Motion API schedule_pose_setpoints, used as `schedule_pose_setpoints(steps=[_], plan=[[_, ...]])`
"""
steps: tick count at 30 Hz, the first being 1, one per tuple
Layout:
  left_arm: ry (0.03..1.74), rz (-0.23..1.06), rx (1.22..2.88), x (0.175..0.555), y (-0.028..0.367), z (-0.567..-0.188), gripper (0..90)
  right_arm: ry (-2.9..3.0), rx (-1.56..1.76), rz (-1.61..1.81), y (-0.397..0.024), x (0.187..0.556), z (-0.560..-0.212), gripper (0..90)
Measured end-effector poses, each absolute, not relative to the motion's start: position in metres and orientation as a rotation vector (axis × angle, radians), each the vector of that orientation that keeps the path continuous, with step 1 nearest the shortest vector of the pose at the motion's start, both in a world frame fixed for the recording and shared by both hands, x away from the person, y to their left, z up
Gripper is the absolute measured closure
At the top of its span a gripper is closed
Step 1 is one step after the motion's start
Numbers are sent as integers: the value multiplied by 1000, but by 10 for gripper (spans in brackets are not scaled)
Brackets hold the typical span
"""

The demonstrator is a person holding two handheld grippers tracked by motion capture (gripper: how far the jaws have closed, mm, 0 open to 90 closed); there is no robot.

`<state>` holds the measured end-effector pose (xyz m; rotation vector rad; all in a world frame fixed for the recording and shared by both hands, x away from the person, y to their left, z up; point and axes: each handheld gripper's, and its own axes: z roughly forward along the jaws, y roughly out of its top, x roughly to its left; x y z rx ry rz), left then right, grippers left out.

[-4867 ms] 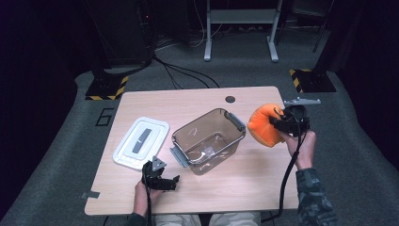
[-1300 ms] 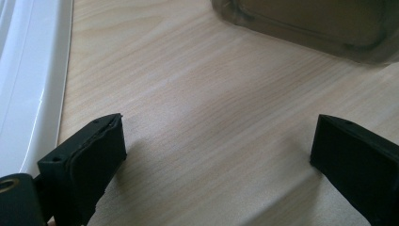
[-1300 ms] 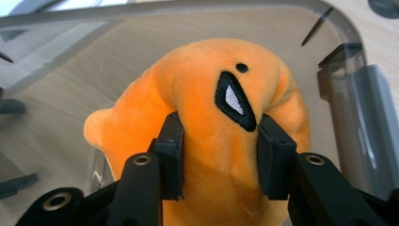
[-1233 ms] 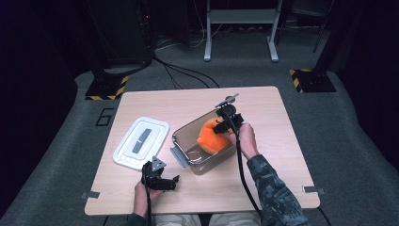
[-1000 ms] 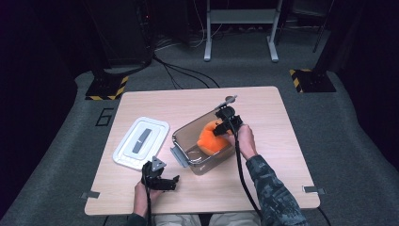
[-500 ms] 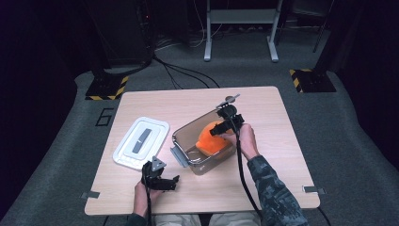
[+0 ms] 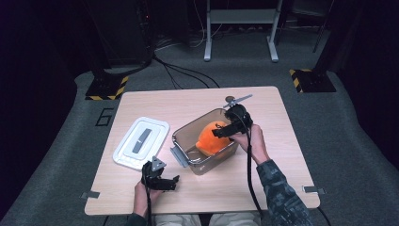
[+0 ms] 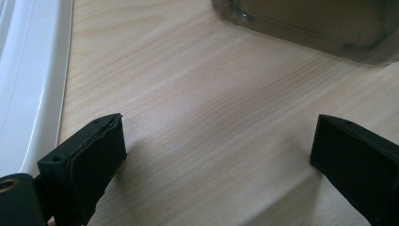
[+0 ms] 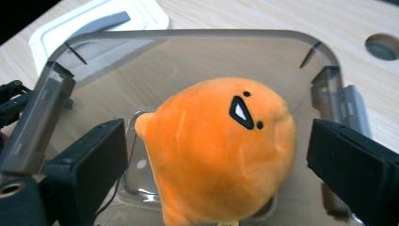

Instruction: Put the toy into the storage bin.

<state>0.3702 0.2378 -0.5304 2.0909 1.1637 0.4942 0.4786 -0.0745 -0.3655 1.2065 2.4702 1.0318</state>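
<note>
Orange plush [image 9: 216, 150] sits inside clear container [image 9: 188, 42], right between your right tongs [image 7: 217, 133] jaws, pads clear of it on both sides. Those jaws just been opening, now wide, plush loose in gap. White lid [image 7: 141, 142] lies flat on tabletop [image 7: 188, 101] beyond container from right tongs. Your left tongs [image 7: 162, 180] rest on tabletop near container's corner, jaws wide, bare wood between, lid edge just beside one jaw.

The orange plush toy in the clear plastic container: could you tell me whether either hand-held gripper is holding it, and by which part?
Nothing is held. The right hand-held gripper has just been opening; the orange plush toy sits between its jaws, pads off it. The left hand-held gripper is open over bare table.
</note>
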Motion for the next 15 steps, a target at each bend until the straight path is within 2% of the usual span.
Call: schedule_pose_setpoints(steps=[7,15], plan=[[1165,495,2089,370,238,-530,35,2396,1173,1101,-97,463,-361,0],[1165,496,2088,370,238,-531,35,2282,1205,1130,-133,442,-365,2]])
